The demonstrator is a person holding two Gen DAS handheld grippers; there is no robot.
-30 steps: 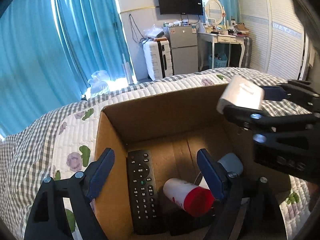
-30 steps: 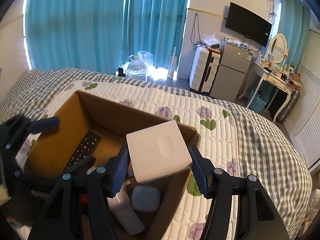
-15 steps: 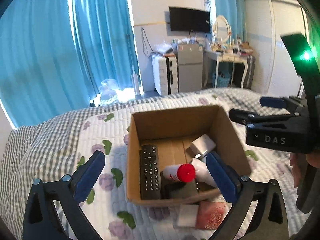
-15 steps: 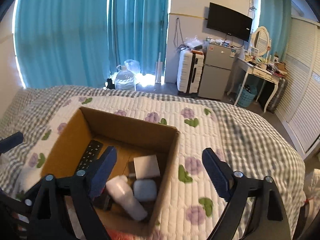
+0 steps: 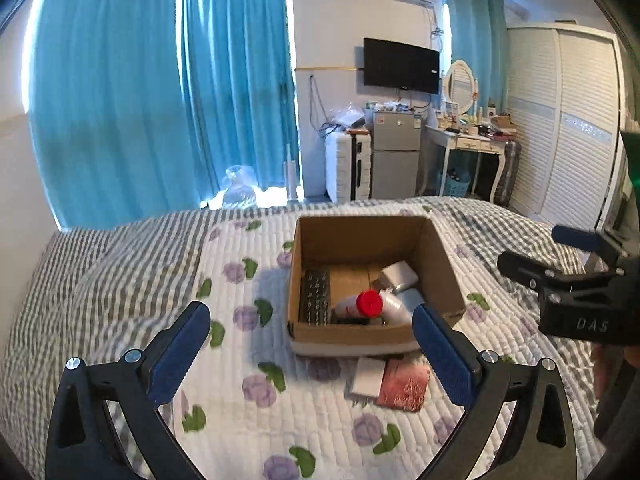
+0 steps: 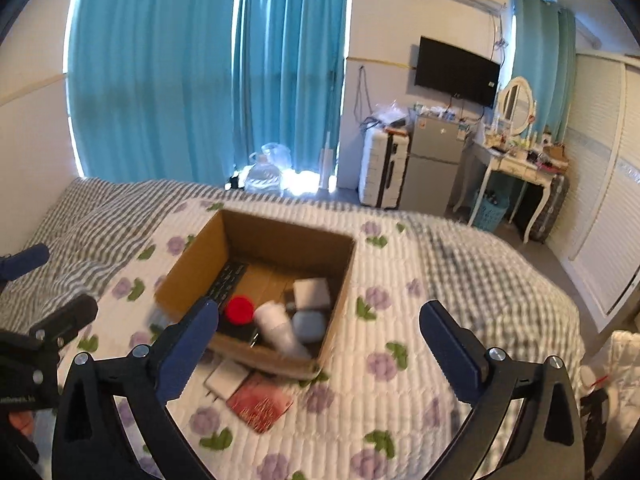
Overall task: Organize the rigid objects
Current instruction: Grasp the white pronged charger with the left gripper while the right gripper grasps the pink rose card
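Note:
An open cardboard box [image 5: 440,264] [image 6: 340,292] stands on the quilted bed. Inside lie a black remote [image 5: 315,297] [image 6: 228,280], a white bottle with a red cap [image 5: 362,304] [image 6: 239,310], a white square box [image 5: 399,275] [image 6: 312,293] and a pale blue case [image 6: 308,326]. A white flat item [image 5: 369,376] [image 6: 226,378] and a red booklet [image 5: 404,384] [image 6: 260,402] lie on the quilt in front of the box. My left gripper [image 5: 310,354] is open and empty, held back from the box. My right gripper [image 6: 320,350] is open and empty, also seen at the right in the left wrist view [image 5: 560,272].
The bed carries a white floral quilt [image 5: 260,360] over a grey checked cover [image 6: 480,264]. Blue curtains, a white suitcase [image 5: 344,168], a small fridge [image 5: 394,160], a dressing table [image 6: 516,168] and a white wardrobe stand beyond the bed.
My right gripper opened and let the white square box go into the cardboard box. Both grippers then pulled back and up, away from the box.

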